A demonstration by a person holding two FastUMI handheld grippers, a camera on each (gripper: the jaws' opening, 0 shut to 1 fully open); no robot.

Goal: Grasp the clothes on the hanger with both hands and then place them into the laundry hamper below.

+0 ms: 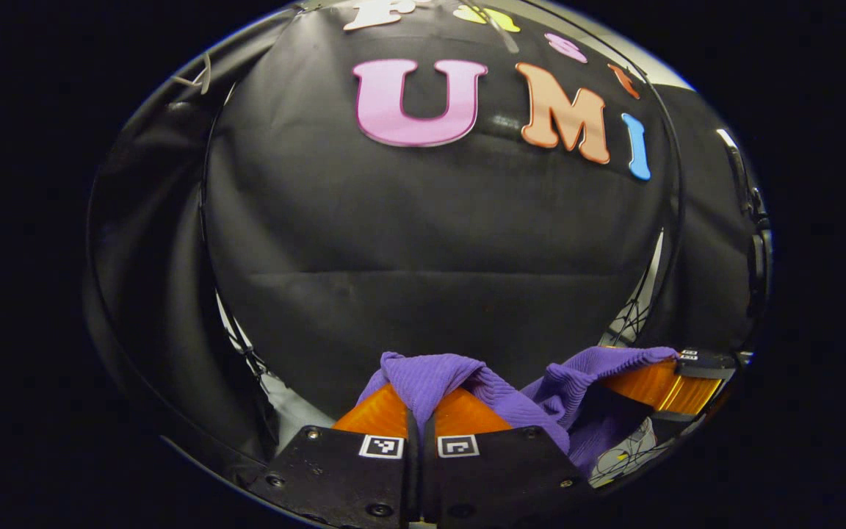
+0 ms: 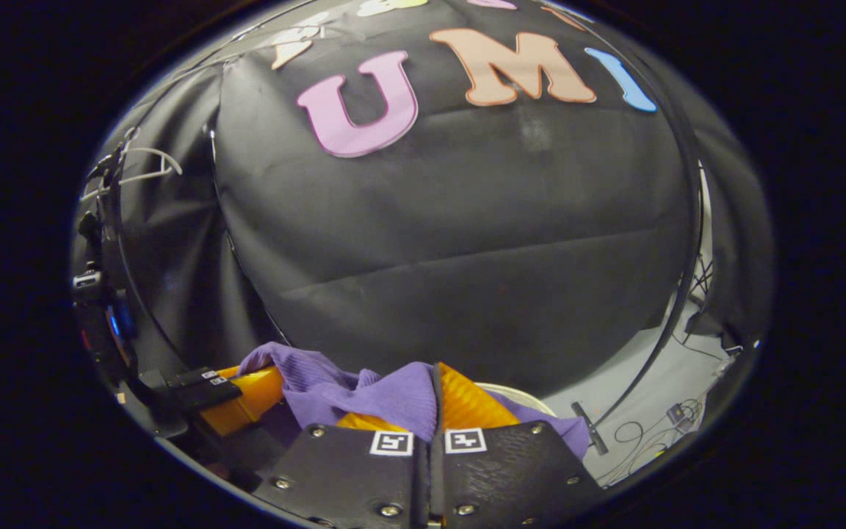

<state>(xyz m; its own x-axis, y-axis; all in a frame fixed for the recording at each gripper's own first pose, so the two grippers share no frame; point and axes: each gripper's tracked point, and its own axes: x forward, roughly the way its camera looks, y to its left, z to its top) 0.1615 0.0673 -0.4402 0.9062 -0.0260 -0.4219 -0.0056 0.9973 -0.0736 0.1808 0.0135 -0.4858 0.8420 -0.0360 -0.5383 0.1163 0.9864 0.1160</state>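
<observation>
Purple garment [image 1: 430, 382]: ribbed knit cloth, matt, soft folds, lower centre of left gripper view. Booth wall [image 1: 430, 242]: black woven cloth, matt, creased. Left gripper [image 1: 419, 411] base plates, bottom centre: textured matt plastic with shiny metal screws. White hanger [image 2: 147, 165], upper left of right gripper view: smooth plastic, it seems. Floor [image 2: 651, 397], lower right: smooth, pale.

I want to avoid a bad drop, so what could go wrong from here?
1. Both grippers pinch only folds of the purple garment; a fold might slip from the left gripper or the right gripper.
2. Little of the pale hamper rim shows, so the hanging cloth may catch on it.
</observation>
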